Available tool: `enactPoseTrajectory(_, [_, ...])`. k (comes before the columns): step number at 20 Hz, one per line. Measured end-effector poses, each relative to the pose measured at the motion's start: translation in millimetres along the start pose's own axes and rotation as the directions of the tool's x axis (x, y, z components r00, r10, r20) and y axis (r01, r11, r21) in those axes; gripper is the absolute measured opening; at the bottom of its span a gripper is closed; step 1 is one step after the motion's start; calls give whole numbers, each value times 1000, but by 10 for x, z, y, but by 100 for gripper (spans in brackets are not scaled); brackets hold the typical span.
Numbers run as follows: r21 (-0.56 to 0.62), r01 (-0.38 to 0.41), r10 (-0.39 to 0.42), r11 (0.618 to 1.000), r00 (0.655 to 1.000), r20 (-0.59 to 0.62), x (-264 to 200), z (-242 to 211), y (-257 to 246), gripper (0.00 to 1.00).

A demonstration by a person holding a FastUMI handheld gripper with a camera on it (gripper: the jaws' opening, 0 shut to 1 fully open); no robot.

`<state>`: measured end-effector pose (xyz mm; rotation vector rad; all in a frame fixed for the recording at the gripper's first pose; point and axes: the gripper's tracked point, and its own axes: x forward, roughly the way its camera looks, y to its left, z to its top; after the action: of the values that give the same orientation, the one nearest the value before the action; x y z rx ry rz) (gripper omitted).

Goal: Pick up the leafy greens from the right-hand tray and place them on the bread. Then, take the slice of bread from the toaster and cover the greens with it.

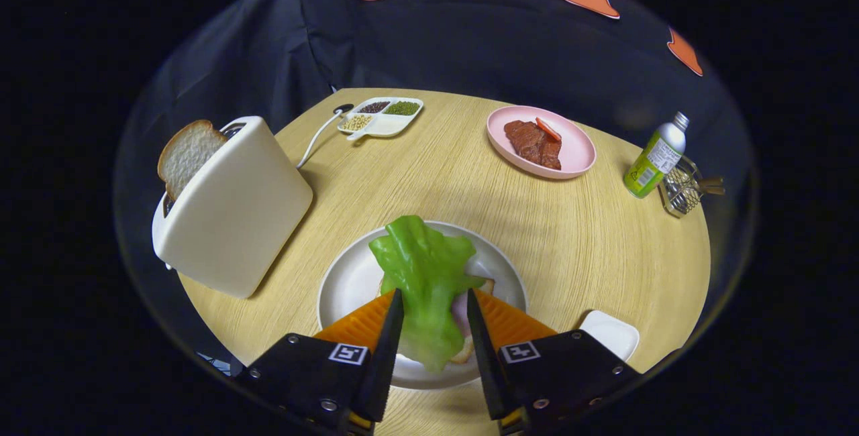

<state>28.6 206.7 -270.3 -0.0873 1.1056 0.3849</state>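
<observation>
A green leaf (426, 275) lies draped over the bread (486, 284) on a round white plate (345, 282); only bits of the bread's crust and something pink peek out beside it. My gripper (433, 325) hovers over the plate's near side with the leaf's lower end between its fingers. The jaws stand apart and a gap shows by the right finger (483, 342), so the gripper is open. A white toaster (235, 214) stands left of the plate, with a bread slice (188, 154) sticking up from its slot. A small white tray (609, 333) sits just right of the fingers.
Beyond the plate are a pink plate (577, 154) with red meat (533, 143), a divided dish of beans (382, 121) and the toaster's cord (319, 134). A green-labelled bottle (654, 154) and a wire basket (679, 189) stand at the table's right edge.
</observation>
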Motion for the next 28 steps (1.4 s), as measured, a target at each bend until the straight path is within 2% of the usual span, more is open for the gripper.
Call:
enactPoseTrajectory(3, [11, -3, 3, 1000, 1000, 19, -70, 44, 39, 66])
enactPoseTrajectory(8, [5, -8, 8, 1000, 999, 39, -186, 148, 149, 72])
enactPoseTrajectory(12, [-8, -59, 60, 998, 995, 85, -451, 377, 457, 78])
enactPoseTrajectory(17, [-24, -106, 108, 994, 988, 111, -760, 712, 927, 92])
enactPoseTrajectory(22, [-27, -168, 169, 986, 981, 98, -918, 1067, 1496, 95])
enactPoseTrajectory(28, [-44, -231, 233, 972, 971, 60, -893, 1366, 2163, 95])
